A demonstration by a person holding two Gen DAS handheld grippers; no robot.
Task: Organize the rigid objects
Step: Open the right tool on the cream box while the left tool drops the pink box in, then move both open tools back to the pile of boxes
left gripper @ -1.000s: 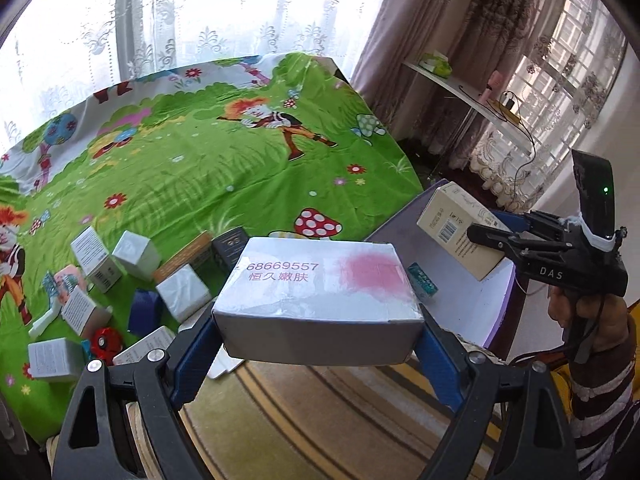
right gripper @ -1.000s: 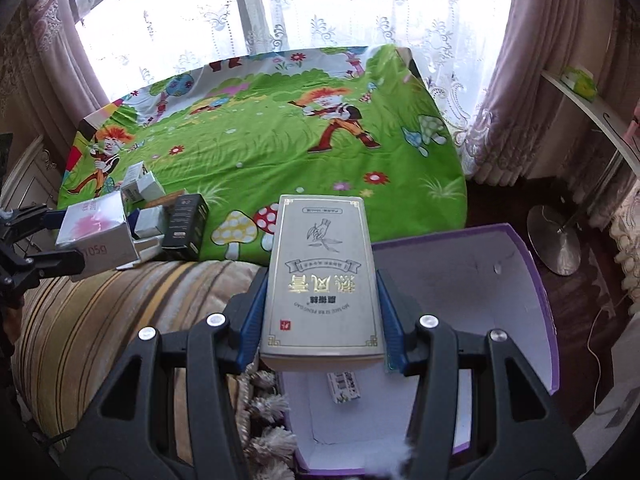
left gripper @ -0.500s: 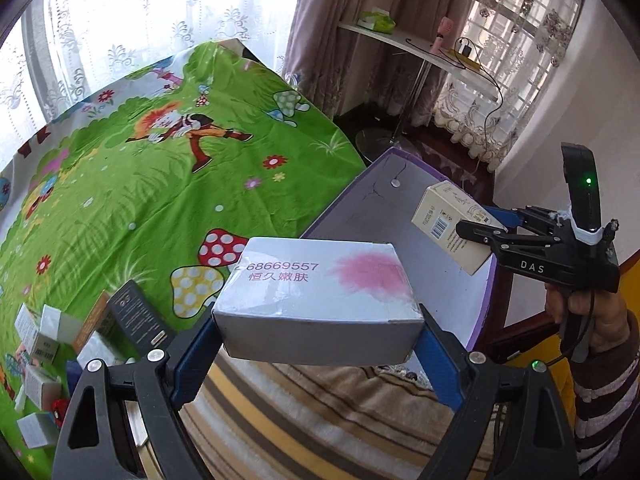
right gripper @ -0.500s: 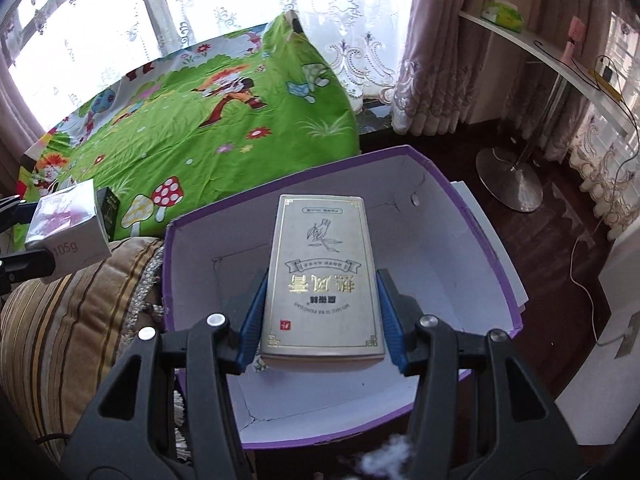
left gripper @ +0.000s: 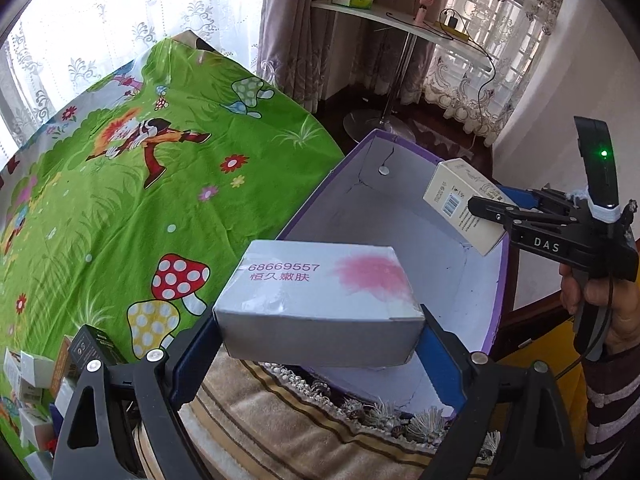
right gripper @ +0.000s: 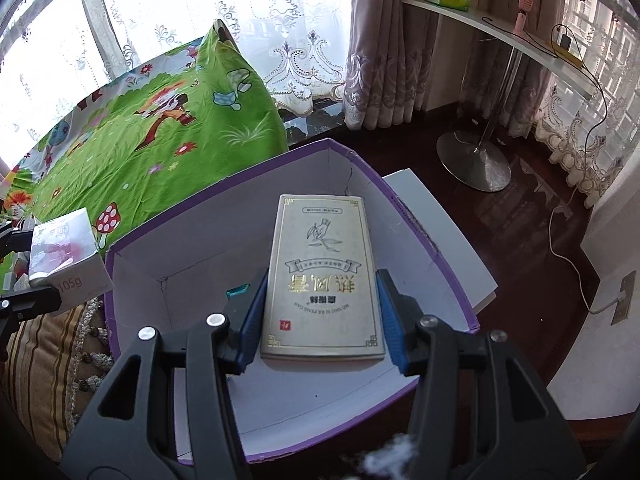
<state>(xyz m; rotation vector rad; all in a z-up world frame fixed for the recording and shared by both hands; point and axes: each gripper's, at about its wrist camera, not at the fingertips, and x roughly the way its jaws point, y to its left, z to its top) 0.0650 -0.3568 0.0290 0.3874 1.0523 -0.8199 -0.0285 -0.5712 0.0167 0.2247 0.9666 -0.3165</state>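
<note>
My left gripper is shut on a white box with a pink smudge and pink print, gripped by its two ends. It hangs over the near left edge of the open purple storage box. My right gripper is shut on a flat cream box with gold lettering, held over the storage box's white inside. The left wrist view shows the right gripper and its cream box over the far right rim. The right wrist view shows the left gripper and white box at the left.
A small teal item lies in the storage box. A striped fringed cushion lies in front of it. Several small boxes sit on the green cartoon sheet. A white table's metal foot and a cable are on the dark floor.
Both grippers have swung right from the green sheet and cushion to the purple storage box, each keeping its box. The cream box has sunk toward the storage box's inside.
</note>
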